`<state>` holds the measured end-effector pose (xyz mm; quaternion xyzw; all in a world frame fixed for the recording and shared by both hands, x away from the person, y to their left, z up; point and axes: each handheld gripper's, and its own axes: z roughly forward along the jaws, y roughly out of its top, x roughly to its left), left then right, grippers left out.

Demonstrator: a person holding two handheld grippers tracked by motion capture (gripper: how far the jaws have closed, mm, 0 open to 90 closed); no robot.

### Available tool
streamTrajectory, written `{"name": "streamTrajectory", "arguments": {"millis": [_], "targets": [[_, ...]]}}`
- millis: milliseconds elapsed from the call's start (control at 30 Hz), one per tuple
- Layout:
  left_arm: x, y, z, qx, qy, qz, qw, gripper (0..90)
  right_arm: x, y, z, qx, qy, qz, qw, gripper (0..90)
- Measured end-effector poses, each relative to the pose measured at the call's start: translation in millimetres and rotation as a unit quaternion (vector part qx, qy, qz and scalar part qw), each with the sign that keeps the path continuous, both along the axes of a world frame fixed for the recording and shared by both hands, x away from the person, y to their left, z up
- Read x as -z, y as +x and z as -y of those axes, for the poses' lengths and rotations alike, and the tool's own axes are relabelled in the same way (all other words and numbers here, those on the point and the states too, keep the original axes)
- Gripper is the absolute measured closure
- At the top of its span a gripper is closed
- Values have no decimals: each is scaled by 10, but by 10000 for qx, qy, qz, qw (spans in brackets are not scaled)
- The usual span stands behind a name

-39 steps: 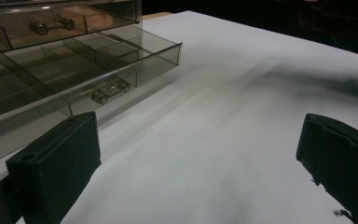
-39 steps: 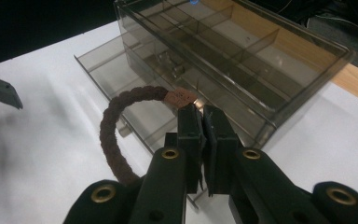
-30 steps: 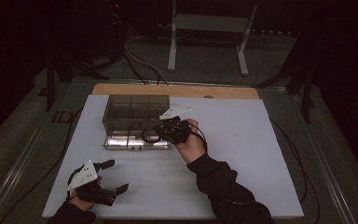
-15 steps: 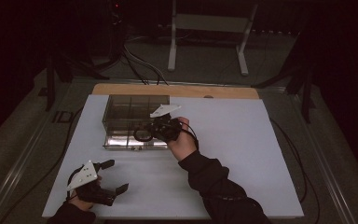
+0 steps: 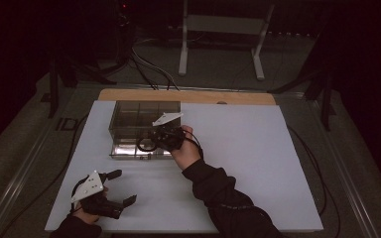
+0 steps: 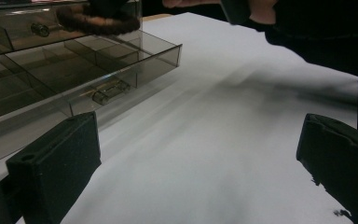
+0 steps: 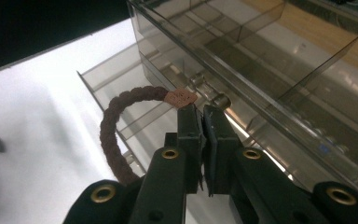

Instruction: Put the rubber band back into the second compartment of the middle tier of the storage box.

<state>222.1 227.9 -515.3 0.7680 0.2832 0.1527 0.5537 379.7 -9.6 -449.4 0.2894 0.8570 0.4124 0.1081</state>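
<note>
At about 7 o'clock on the white tabletop (image 5: 258, 163), nearest the person, the left hand-held gripper (image 5: 113, 187) is resting with its jaws spread wide and nothing between them; its own view is looking across bare tabletop toward the box. Farther in, near the centre and toward 11 o'clock, the right hand-held gripper (image 5: 155, 140) is hovering over the front edge of the clear divided box (image 5: 129, 115), jaws clenched on a brown braided loop (image 7: 114, 135), which it is pinching close to the loop's small tan tag (image 7: 181, 98). The loop is hanging free to the side of the jaws, above the open front compartments rather than in one. The step in hand is probably dropping the loop into a compartment. To do it well, the person should be lowering the gripper until the loop sits inside one cell's walls, keeping it clear of the dividers, and only then releasing, so it is not draping across two cells. Beyond the box, at 12 o'clock, a wooden strip (image 5: 188, 95) is edging the tabletop.
</note>
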Motion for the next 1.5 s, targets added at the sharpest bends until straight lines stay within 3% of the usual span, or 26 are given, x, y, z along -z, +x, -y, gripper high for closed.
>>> {"name": "streamTrajectory", "arguments": {"millis": [367, 633, 800, 1100, 1267, 1500], "targets": [[3, -1, 1, 18, -8, -11, 10000, 4, 177, 108, -107, 101, -220, -64, 9997, 859], [0, 1, -9, 5, -36, -14, 10000, 4, 247, 116, -180, 126, -387, 12, 9992, 859], [-4, -6, -7, 19, -36, -5, 10000, 3, 305, 119, -208, 99, -439, -54, 9990, 859], [0, -5, -4, 13, -27, -7, 10000, 4, 351, 132, -236, 16, -549, -181, 9983, 857], [0, -7, -2, 13, -13, -3, 10000, 3, 390, 144, -254, 24, -748, -273, 9968, 852], [4, -4, 2, 27, -13, -17, 10000, 3, 382, 151, -266, 92, -758, -294, 9967, 848]]}}
